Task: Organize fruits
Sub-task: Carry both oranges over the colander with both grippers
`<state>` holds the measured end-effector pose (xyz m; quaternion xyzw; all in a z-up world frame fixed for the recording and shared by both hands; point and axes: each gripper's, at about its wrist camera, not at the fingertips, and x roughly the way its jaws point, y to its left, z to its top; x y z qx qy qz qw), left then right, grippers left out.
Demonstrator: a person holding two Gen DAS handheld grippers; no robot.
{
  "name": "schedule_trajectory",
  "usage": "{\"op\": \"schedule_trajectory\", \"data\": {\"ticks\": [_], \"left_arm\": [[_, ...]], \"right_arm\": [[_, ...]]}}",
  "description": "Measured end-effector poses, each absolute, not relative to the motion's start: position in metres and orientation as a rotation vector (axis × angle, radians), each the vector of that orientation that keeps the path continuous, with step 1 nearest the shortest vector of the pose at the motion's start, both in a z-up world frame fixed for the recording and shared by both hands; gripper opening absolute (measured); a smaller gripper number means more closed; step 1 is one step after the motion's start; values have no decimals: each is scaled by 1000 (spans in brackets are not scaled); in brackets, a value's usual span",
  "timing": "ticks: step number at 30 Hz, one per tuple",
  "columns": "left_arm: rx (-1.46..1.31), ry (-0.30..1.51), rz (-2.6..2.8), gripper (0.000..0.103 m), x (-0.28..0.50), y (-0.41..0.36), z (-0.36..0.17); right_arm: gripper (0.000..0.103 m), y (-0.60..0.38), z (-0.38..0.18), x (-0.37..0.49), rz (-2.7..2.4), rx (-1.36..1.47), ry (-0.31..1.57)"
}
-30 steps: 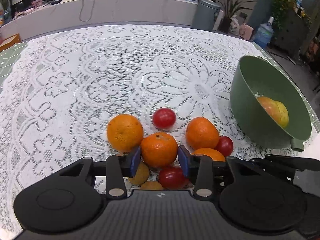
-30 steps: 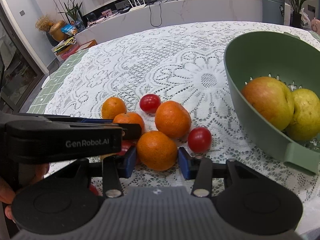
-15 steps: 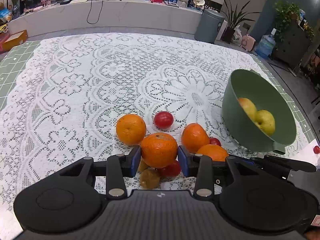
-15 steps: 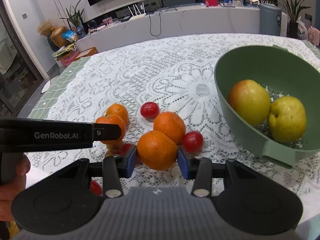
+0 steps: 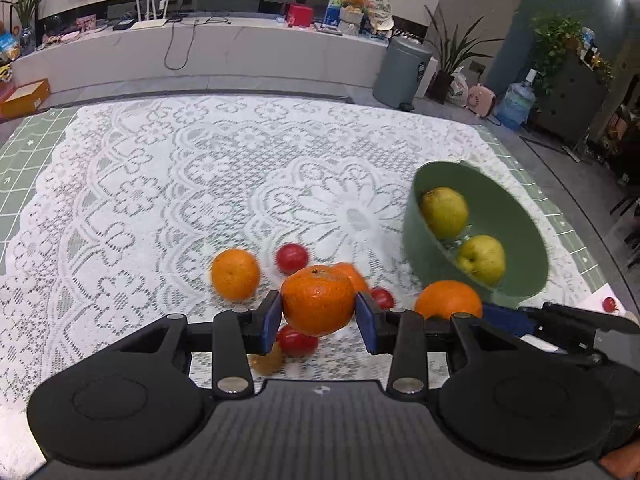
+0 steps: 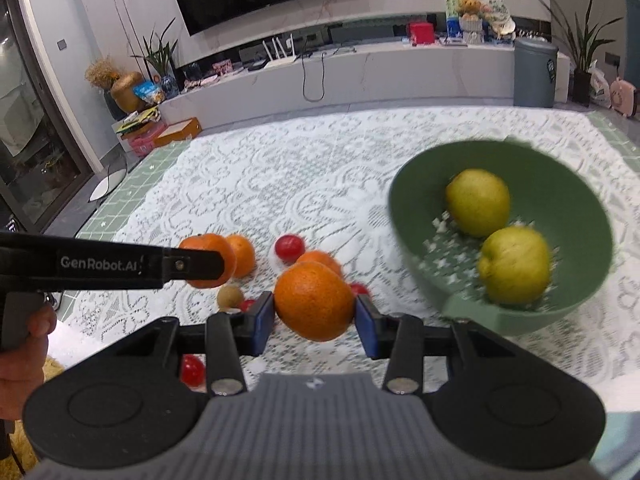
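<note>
Both tools have lifted up off the desk. Left tool squeezes one orange; right tool squeezes another orange near the bowl.

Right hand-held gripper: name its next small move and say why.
Probably carry it right, over the green bowl. The right hand-held gripper is shut on an orange lifted off the lace cloth, and the bowl holds only two yellow-green fruits.
</note>
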<state>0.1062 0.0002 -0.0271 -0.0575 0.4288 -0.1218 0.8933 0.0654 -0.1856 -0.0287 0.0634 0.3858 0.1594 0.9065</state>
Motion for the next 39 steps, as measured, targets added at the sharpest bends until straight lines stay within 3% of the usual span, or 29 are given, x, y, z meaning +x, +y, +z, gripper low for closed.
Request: {"op": "schedule_trajectory", "data": {"ticks": [15, 39], "left_arm": [[-22, 848, -398, 45, 119, -72, -7], [192, 921, -534, 45, 163, -144, -36]], "right_arm": [[41, -266, 15, 82, 214, -16, 737], [41, -302, -19, 144, 192, -259, 945]]}}
